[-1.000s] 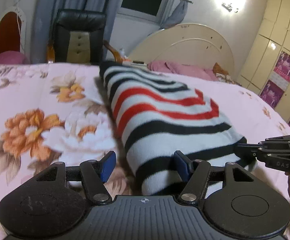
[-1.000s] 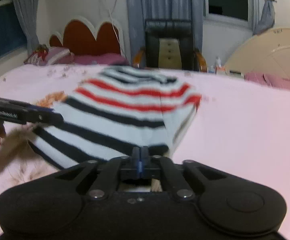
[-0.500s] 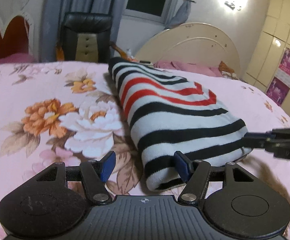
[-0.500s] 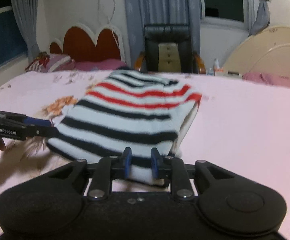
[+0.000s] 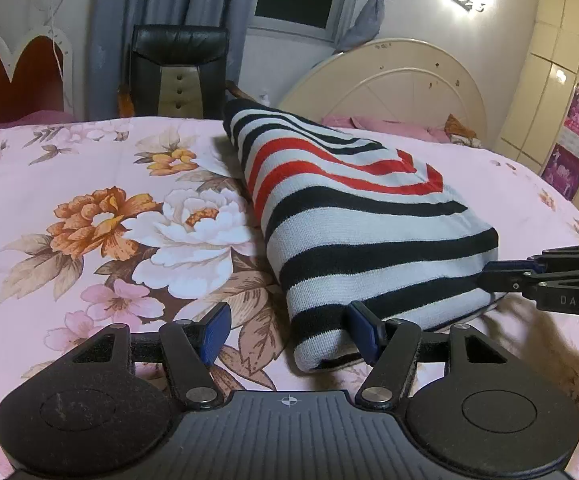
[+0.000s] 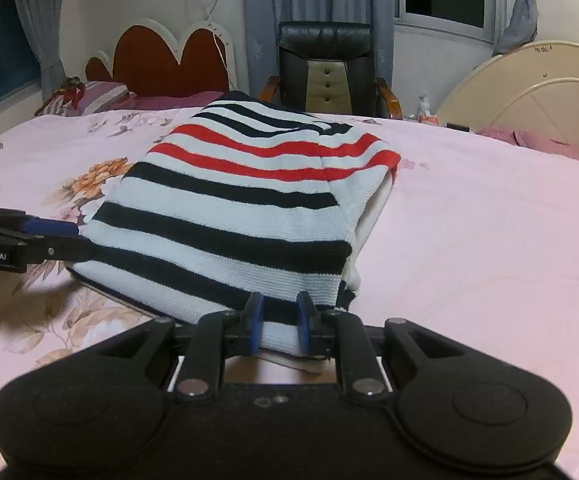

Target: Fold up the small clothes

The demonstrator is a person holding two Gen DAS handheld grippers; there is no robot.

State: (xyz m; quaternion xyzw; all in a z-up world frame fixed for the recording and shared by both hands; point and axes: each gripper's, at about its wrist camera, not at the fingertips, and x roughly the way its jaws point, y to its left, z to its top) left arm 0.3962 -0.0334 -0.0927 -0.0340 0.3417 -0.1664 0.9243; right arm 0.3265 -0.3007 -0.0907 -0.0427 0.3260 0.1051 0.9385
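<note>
A folded sweater (image 5: 353, 220) with white, black and red stripes lies flat on the pink floral bedspread (image 5: 89, 208); it also shows in the right wrist view (image 6: 241, 216). My left gripper (image 5: 289, 334) is open at the sweater's near left corner, with its right fingertip beside the fold. My right gripper (image 6: 279, 322) is partly open, with the sweater's near edge lying between its blue pads. The right gripper shows from the side in the left wrist view (image 5: 545, 280), at the sweater's right corner. The left gripper shows in the right wrist view (image 6: 21, 240).
A black chair (image 6: 329, 68) stands beyond the bed's far edge. A red heart-shaped headboard (image 6: 169, 60) and pillows are at the far left. A cream round headboard (image 5: 389, 80) leans at the far right. Bare pink bedspread lies right of the sweater (image 6: 489, 240).
My right gripper has opened and let go of the sweater's edge. The sweater has settled flat on the bed. Both grippers have drawn back a little.
</note>
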